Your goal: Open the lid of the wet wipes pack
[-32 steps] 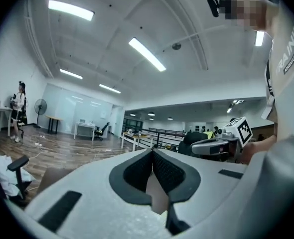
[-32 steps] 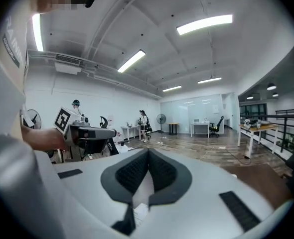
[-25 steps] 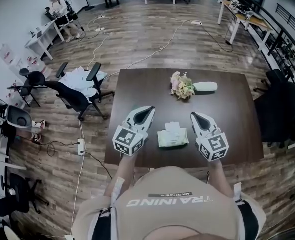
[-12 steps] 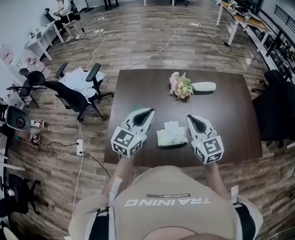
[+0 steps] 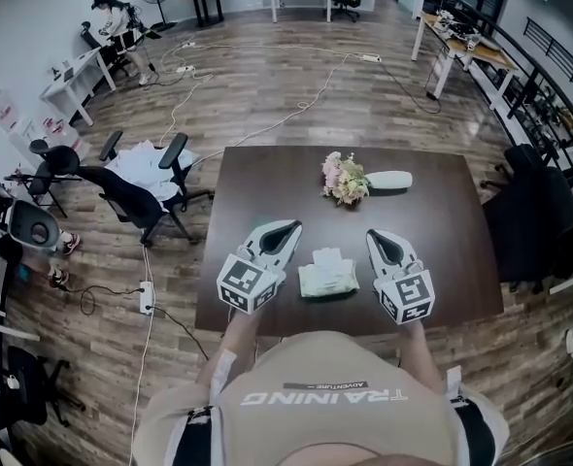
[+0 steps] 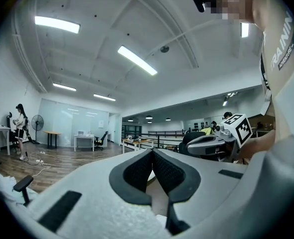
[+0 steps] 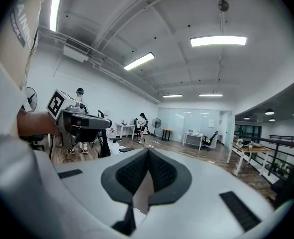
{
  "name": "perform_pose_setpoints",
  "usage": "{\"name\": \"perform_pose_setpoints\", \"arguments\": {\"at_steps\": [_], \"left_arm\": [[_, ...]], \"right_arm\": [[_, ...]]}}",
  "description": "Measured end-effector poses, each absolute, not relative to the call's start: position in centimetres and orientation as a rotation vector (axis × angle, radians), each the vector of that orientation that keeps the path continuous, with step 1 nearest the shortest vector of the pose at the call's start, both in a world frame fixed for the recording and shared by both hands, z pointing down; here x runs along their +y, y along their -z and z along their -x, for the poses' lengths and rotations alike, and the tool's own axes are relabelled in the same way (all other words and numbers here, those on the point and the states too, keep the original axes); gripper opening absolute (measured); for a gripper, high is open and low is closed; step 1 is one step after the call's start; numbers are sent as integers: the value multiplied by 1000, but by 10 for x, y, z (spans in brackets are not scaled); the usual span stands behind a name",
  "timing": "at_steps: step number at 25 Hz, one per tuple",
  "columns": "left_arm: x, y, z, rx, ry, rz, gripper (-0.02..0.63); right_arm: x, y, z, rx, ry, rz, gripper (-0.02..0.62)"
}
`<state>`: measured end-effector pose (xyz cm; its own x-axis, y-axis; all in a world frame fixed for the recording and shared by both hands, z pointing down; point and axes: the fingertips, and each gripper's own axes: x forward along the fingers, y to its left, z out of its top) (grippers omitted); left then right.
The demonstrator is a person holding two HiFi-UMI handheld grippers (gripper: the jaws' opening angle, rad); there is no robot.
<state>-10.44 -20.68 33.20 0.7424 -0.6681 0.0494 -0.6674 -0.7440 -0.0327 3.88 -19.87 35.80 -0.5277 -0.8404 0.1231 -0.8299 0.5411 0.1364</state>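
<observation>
Nearest us, we hold the left tool (image 5: 288,231) and the right tool (image 5: 377,239) about level over the near part of the dark surface (image 5: 442,231). Each tool's jaws are clenched together with nothing between them. The pack (image 5: 327,276) lies flat on the surface between the two tools, close to the near edge and touching neither, and farther off a bunch of flowers (image 5: 344,179) lies toward the far edge, with an office chair (image 5: 136,190) on the wooden floor (image 5: 267,85) beyond the surface's left side.
</observation>
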Motion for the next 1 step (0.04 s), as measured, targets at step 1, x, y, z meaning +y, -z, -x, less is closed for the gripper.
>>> {"name": "perform_pose_setpoints", "arguments": {"at_steps": [1], "left_arm": [[-208,-333,104,1114,92,2925,9]], "right_arm": [[-201,-358,-41,-2596,89,-1428,14]]}}
